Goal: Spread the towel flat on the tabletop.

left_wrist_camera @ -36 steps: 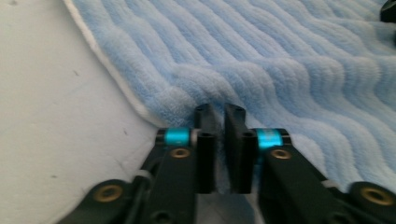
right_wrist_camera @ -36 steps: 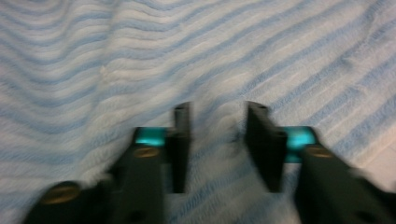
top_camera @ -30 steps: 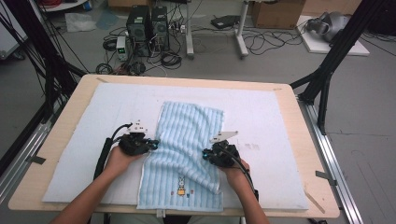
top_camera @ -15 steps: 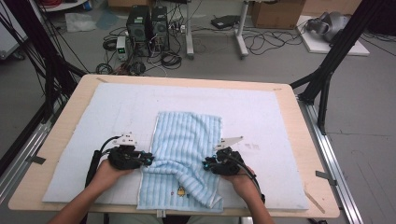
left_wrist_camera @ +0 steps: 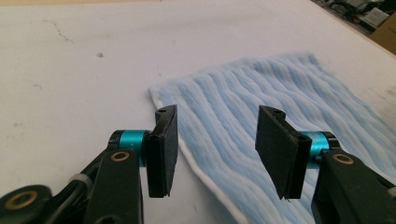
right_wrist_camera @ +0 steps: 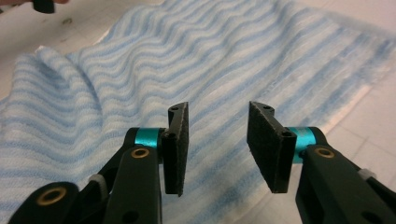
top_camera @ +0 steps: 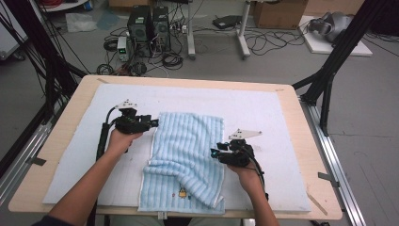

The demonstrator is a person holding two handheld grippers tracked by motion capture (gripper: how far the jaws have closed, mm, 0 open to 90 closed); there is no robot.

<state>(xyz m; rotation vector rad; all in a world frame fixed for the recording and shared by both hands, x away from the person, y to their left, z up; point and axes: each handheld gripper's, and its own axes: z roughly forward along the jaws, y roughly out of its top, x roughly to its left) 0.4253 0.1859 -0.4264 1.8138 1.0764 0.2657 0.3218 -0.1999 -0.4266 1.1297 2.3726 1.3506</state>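
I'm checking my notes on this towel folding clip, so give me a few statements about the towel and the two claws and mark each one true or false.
1. The blue striped towel lies on the white mat. True.
2. The left claw is clamped on the towel's edge. False: its jaws have just been opening and stand apart, with nothing pinched between them.
3. The right claw is open above the towel. True: its jaws have just been opening, and the cloth shows beyond the gap.
4. The towel lies perfectly flat. False: a folded layer bunches up toward its near end.
5. The left claw sits at the towel's right edge in the high view. False: it is at the left edge, near the far corner.
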